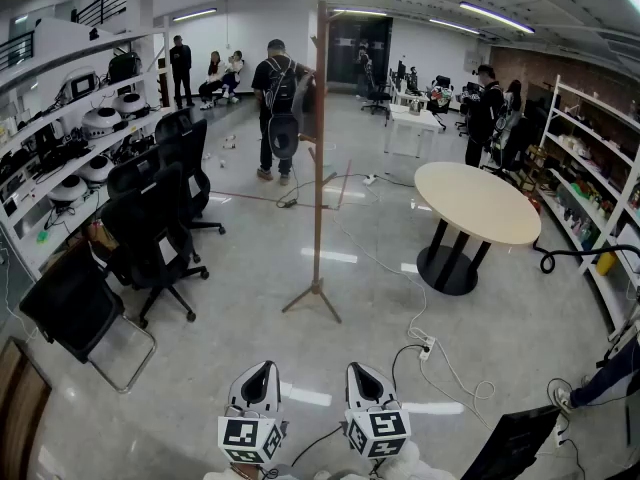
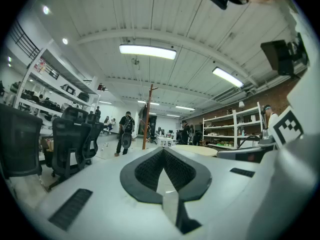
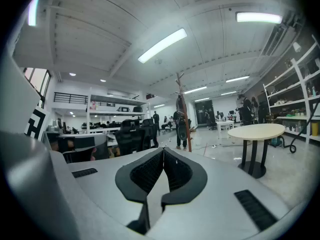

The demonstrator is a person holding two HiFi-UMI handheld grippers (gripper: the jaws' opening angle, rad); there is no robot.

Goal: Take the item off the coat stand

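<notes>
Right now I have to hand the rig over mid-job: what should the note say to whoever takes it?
Left gripper: fingers together, empty, held low in front.
Right gripper: fingers together, empty, beside it.
Coat stand: upright on the open floor ahead, far from both grippers, left of the round table.
Dark item: seems to hang near the stand's top; a person behind it makes its outline hard to separate.
Done: nothing yet.
Left: approach, open, grip the item, lift it off.
</notes>
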